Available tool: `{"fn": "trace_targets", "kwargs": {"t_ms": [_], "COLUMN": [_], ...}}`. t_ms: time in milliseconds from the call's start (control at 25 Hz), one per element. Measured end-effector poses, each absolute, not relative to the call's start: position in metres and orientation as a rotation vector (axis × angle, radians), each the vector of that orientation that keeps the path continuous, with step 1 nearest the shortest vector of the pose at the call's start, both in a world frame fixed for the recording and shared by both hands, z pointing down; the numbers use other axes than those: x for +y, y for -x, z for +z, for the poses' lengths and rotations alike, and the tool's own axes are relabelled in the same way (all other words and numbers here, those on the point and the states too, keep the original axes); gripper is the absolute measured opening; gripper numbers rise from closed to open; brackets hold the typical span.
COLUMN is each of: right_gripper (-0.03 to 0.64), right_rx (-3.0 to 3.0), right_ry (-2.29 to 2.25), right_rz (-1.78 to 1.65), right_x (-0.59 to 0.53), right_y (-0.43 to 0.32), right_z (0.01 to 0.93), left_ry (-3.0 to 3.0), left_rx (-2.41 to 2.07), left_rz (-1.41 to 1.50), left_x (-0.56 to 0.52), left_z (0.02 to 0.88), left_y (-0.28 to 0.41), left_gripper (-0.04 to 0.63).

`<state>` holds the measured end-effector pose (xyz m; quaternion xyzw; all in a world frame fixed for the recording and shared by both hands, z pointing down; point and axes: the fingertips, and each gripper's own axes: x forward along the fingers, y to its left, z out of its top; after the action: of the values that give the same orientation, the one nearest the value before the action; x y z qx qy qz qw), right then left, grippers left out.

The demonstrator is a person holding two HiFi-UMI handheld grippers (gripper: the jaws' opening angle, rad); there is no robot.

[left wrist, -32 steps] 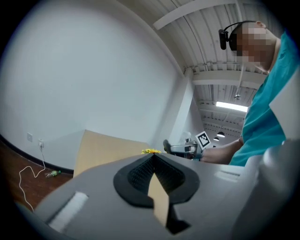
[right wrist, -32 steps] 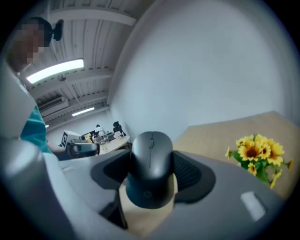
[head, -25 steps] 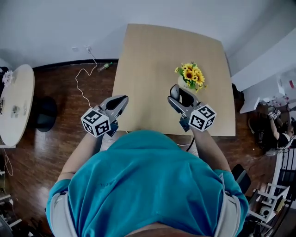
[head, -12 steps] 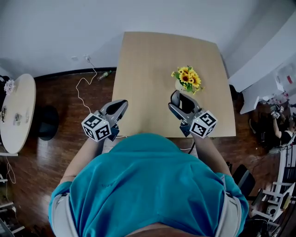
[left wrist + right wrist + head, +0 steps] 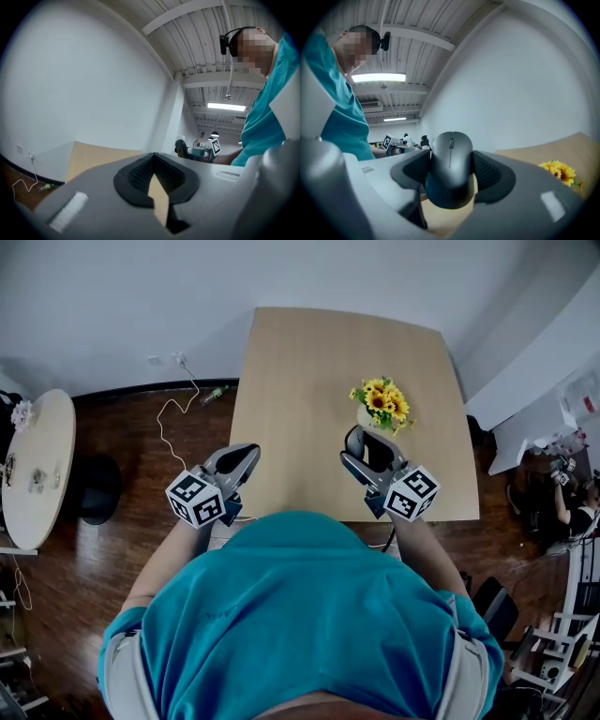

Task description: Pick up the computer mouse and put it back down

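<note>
My light wooden table carries 1 pot of yellow flowers, just beyond my right claw.

Person wears a teal short-sleeved shirt with pale grey shoulder panels at both sides, and a black headset. Left hand-held gripper and right hand-held gripper: grey shells, black ribbed pads. Each carries a cube of black-and-white square markers.
</note>
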<state>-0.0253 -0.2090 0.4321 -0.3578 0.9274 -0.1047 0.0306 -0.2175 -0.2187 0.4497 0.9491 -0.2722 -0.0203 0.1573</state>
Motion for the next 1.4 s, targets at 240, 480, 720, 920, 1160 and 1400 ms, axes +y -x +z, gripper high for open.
{"fn": "trace_targets", "kwargs": {"t_ms": [240,480,720,920,1160,1400], "right_gripper": [0.287,0.288,0.288,0.288,0.288,0.288], "right_rx": [2.872,2.885,2.926,2.997,3.137,3.266], "right_ry": [1.09,1.08,1.091,1.128,1.142,1.157], "right_rz": [-0.313,-0.305,-0.33,-0.368,-0.413,-0.533], "right_x": [-0.21,-0.21,-0.215,-0.232,-0.26,-0.285], "right_y": [0.027,0.031,0.032,0.036,0.048,0.074], "right_z": [0.432,0.433,0.441,0.458,0.49,0.542], "left_ry": [-2.736,-2.739,-2.729,-2.703,-2.675,-2.631], "left_rx": [-0.755,-0.766,-0.777,-0.8,-0.852,-0.912], "left_rz": [-0.068,-0.074,-0.067,-0.069,-0.051,-0.038], "left_x": [-0.214,-0.212,-0.209,-0.203,-0.196,-0.185], "left_z": [0.447,0.448,0.451,0.458,0.468,0.482], "left_y": [0.216,0.22,0.22,0.228,0.24,0.269], "left_gripper": [0.005,0.005,0.004,0.005,0.005,0.005]}}
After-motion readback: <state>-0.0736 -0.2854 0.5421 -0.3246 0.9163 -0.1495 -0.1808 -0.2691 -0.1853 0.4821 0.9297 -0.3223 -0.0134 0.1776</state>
